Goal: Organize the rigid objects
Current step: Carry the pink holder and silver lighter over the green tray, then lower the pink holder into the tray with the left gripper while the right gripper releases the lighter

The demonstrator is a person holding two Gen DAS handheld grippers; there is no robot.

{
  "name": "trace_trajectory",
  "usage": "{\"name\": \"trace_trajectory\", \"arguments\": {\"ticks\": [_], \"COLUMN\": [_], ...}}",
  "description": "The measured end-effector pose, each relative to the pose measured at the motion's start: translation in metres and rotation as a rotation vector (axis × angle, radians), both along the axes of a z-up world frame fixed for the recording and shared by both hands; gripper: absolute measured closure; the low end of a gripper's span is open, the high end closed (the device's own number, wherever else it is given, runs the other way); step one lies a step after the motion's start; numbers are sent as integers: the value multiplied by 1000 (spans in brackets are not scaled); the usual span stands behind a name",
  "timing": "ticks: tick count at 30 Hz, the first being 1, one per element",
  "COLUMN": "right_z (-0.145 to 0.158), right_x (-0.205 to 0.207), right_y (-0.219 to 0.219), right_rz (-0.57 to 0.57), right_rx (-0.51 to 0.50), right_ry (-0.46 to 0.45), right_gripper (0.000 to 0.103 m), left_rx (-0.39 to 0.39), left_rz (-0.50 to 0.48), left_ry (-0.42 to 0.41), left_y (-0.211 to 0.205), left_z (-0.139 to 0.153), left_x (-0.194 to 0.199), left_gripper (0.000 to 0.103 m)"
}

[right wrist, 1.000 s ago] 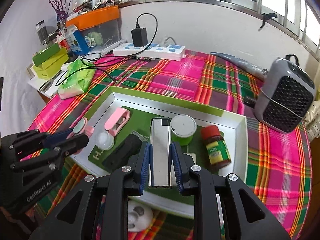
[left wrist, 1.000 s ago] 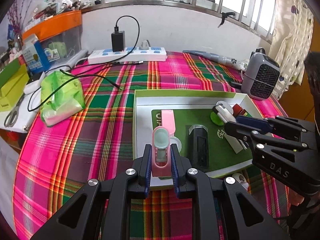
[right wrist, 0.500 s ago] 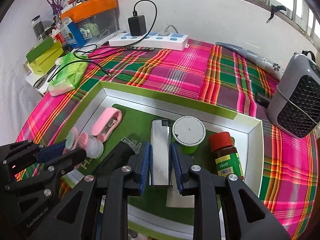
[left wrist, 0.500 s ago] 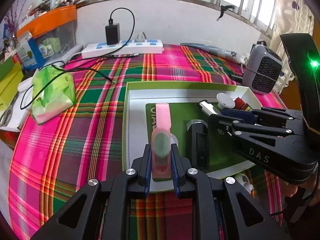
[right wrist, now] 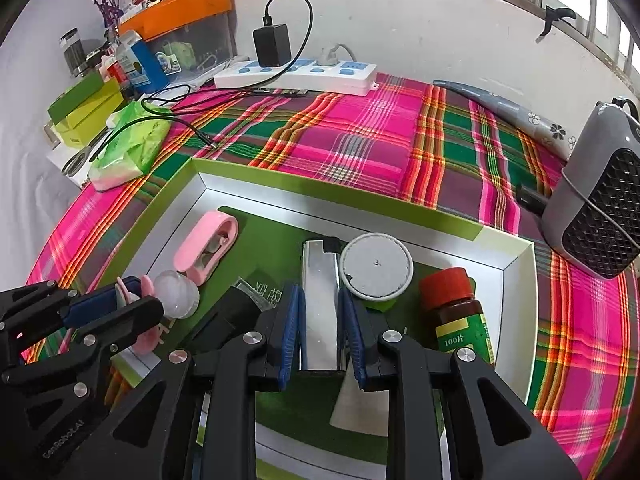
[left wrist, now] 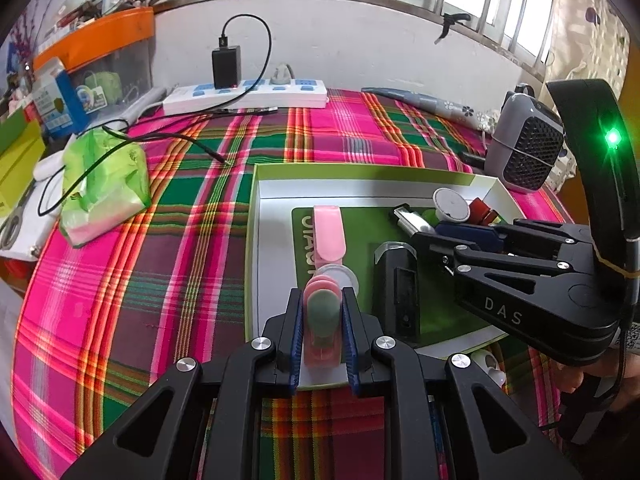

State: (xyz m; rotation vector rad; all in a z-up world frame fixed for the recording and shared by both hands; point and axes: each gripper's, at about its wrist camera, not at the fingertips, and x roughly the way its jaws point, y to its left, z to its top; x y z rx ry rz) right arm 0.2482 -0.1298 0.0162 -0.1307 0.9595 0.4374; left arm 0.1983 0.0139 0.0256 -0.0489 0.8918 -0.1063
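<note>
My left gripper (left wrist: 320, 312) is shut on a small pink clip-like item with a grey-green pad (left wrist: 322, 320), held over the near left edge of the green-lined white tray (left wrist: 256, 240). It also shows in the right wrist view (right wrist: 132, 300). My right gripper (right wrist: 320, 312) is shut on a silver lighter (right wrist: 319, 300), low over the tray's middle. In the tray lie a pink holder (right wrist: 208, 246), a clear round lid (right wrist: 178, 294), a black block (left wrist: 398, 292), a white-lidded green tub (right wrist: 376, 266) and a red-capped brown bottle (right wrist: 456, 316).
A grey mini heater (right wrist: 600, 216) stands right of the tray. A white power strip with a black charger (right wrist: 296, 74) and a loose cable lie at the back. A green packet (left wrist: 104, 184) lies left. Boxes and a storage bin crowd the far left. A small white object (left wrist: 486, 362) sits below the tray.
Both grippers have moved forward and lower into the tray with their items still held. The left gripper's pink item now sits close behind the clear lid.
</note>
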Motion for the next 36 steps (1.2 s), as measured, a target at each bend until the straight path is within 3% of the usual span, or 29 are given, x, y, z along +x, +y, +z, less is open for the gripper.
{"name": "trace_trajectory", "arguments": {"ticks": [20, 25, 36], "right_z": [1, 2, 7], "right_x": [-2, -2, -7], "right_y": [-1, -3, -4], "right_rz": [-3, -12, -12], "right_rx": [14, 23, 36], "right_ry": [-10, -14, -23], "right_gripper": [78, 78, 78], "left_rx": [2, 1, 6], "left_rz": [-12, -10, -1], "left_ry": [12, 8, 8], "left_y": [-1, -1, 1], "left_z": [-3, -2, 0], "left_x": [-1, -2, -5], "left_gripper": [85, 79, 77]}}
